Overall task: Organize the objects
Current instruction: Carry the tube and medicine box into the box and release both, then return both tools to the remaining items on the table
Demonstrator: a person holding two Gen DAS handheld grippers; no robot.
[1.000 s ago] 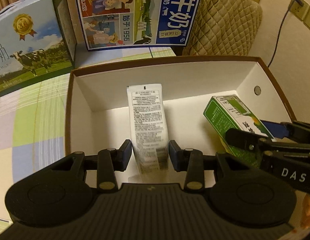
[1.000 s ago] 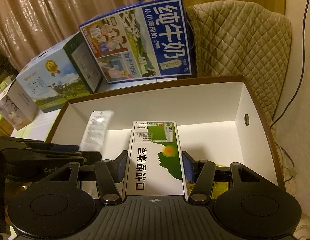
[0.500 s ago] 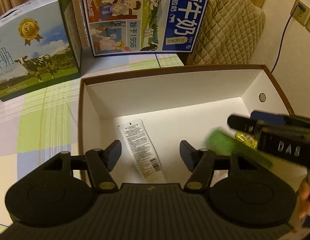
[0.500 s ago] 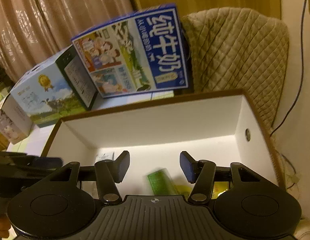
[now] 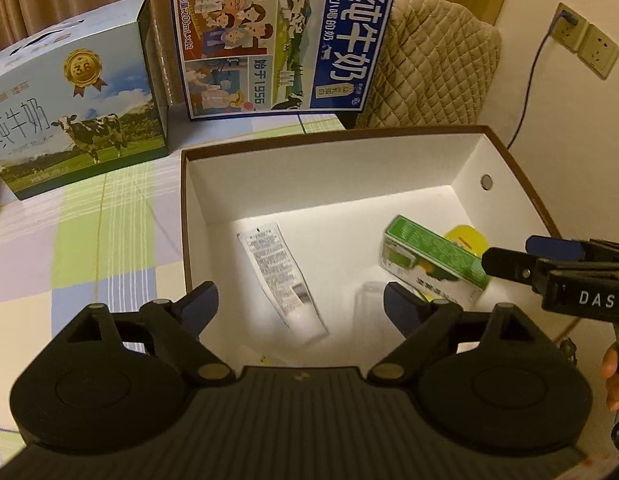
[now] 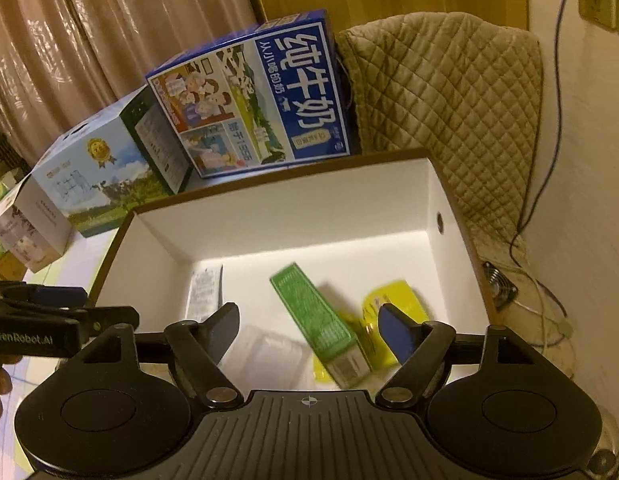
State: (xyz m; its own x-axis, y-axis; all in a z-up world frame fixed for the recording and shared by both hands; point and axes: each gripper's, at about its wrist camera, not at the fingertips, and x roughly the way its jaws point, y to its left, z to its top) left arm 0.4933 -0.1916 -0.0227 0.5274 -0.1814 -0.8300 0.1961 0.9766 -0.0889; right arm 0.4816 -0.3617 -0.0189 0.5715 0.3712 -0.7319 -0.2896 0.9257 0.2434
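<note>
A white tube (image 5: 281, 276) lies flat on the floor of the open white box (image 5: 329, 168) with a brown rim. A green carton (image 5: 433, 260) lies at the right, partly on a yellow packet (image 5: 465, 236). In the right wrist view the tube (image 6: 203, 292), the carton (image 6: 321, 324) and the packet (image 6: 393, 304) lie in the box (image 6: 293, 216). A clear plastic item (image 6: 273, 350) lies near the front. My left gripper (image 5: 299, 306) is open and empty above the box. My right gripper (image 6: 309, 330) is open and empty above the carton.
Two milk cartons stand behind the box: a blue one (image 5: 281, 36) and a pale one with a cow (image 5: 73, 116). A quilted chair back (image 5: 433, 64) is at the right. A wall socket with a cable (image 5: 565, 24) is far right. A checked tablecloth (image 5: 81, 240) lies left.
Both grippers opened and rose. The tube dropped from my left gripper and the green carton from my right; both now lie on the box floor.
</note>
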